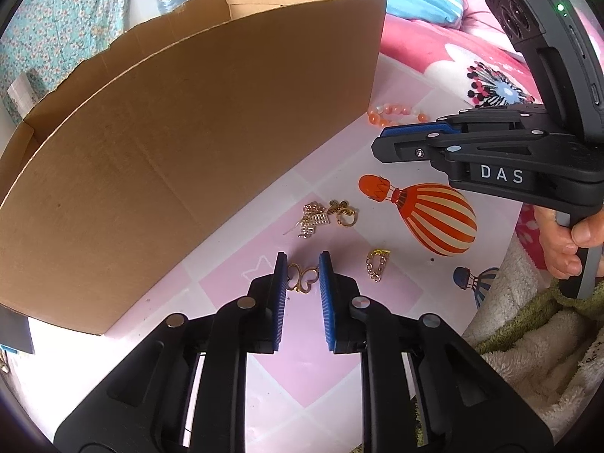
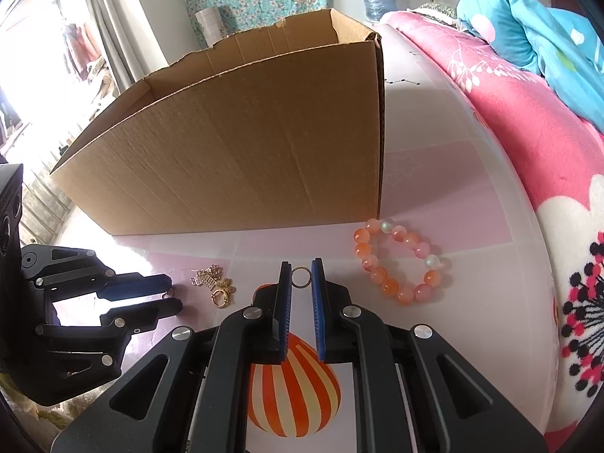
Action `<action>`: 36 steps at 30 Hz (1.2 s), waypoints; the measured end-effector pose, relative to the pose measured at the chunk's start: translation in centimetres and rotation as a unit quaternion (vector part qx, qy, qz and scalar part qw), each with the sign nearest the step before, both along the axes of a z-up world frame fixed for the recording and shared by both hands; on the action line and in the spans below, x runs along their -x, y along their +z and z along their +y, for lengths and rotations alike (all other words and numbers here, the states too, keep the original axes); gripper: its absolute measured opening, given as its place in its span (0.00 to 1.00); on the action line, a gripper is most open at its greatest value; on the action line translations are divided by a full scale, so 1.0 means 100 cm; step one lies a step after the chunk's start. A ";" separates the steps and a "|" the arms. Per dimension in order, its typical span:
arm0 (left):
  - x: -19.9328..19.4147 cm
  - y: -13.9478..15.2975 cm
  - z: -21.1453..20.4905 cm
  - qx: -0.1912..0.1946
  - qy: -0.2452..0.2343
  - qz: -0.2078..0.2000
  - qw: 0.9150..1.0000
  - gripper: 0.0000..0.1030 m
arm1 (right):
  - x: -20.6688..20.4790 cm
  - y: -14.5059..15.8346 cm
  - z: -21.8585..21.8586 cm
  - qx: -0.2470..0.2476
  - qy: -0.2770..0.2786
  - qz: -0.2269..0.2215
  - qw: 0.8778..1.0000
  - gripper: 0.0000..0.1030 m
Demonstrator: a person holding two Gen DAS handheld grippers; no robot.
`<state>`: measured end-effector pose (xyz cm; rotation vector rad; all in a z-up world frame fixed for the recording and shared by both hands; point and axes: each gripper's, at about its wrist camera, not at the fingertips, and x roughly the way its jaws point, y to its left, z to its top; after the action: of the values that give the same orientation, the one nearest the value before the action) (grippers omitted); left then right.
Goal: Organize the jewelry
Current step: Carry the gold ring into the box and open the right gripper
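Pinching a small ring (gold butterfly piece opposite) — 2 grippers.

A pink-and-white checked mat printed with striped balloons carries an open cardboard box, an orange bead bracelet, 1 gold butterfly piece, a short gold chain and a small gold jewelry pile.
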<state>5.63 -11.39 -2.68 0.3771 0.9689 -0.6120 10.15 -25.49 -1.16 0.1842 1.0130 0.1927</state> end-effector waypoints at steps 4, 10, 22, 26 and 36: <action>0.004 0.007 0.005 0.011 -0.001 -0.007 1.000 0.15 | 0.002 0.004 0.001 0.002 0.000 -0.004 1.000 0.10; 0.014 0.036 0.014 0.044 -0.005 -0.038 0.998 0.15 | 0.012 0.025 0.003 0.009 0.001 -0.032 0.999 0.10; -0.001 0.123 0.033 0.137 0.004 -0.112 0.984 0.15 | 0.003 0.113 0.014 0.007 0.045 -0.156 0.987 0.11; -0.035 0.120 0.032 0.124 0.033 -0.106 0.986 0.15 | -0.033 0.119 0.024 0.002 0.068 -0.156 0.985 0.11; -0.104 0.086 0.035 0.123 0.086 -0.026 0.988 0.16 | -0.118 0.068 0.036 -0.004 0.083 -0.033 0.996 0.11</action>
<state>16.00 -7.86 5.87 0.0879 0.8544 -0.5538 21.99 -21.85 5.68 0.1005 0.9618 0.3529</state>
